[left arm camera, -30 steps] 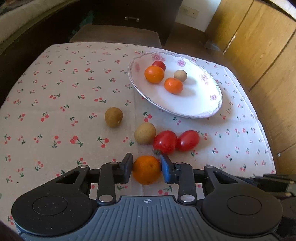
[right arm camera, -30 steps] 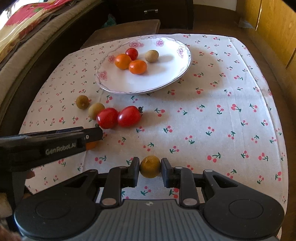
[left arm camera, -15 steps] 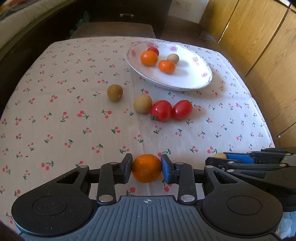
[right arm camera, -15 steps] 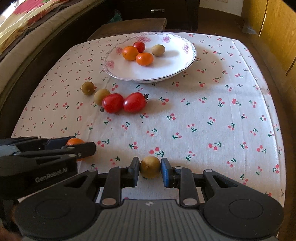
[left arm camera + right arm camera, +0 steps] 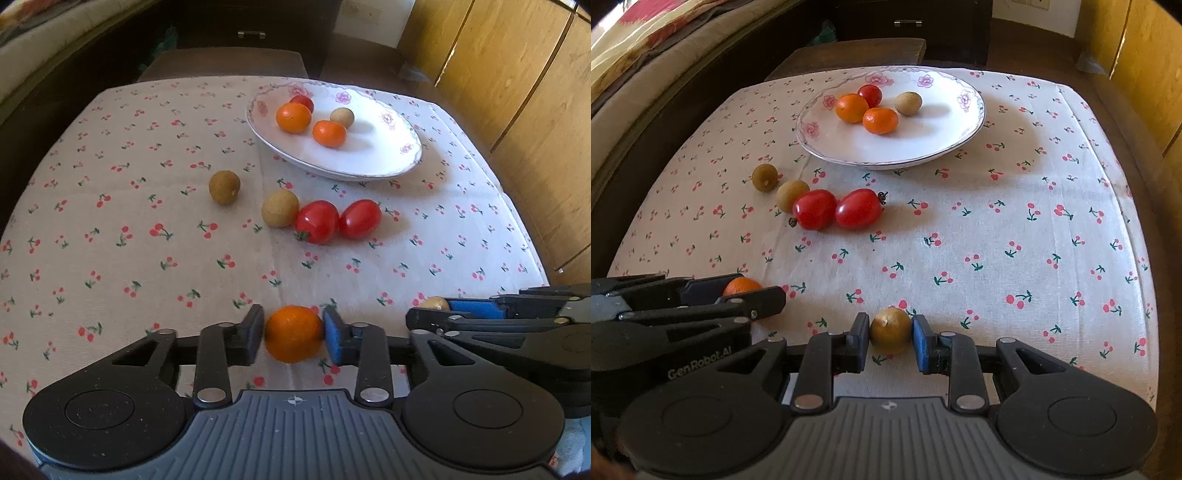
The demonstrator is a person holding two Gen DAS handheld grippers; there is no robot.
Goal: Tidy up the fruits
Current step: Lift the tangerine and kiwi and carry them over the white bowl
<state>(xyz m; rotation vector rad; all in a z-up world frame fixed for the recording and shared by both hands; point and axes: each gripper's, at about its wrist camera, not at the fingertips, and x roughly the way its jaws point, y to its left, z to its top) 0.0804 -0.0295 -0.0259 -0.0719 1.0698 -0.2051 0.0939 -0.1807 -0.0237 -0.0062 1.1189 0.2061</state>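
Both grippers have drawn back from the plate [image 5: 964,136] with their catches. Left gripper [image 5: 293,334] is clamped narrow on a small orange [image 5: 293,333]; right gripper [image 5: 891,338] pinches a brown longan [image 5: 890,329], pads touching either side. Ahead of them, two red tomatoes [image 5: 836,208] and two longans [image 5: 253,197] lie on the cherry-print cloth [image 5: 1015,221], the plate with more fruit beyond

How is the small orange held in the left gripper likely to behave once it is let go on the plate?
The orange is round, so it would probably roll on the plate, whose dished sides should contain it. The left gripper clamps it without visible squashing, so it seems fairly firm. It looks small and probably light.
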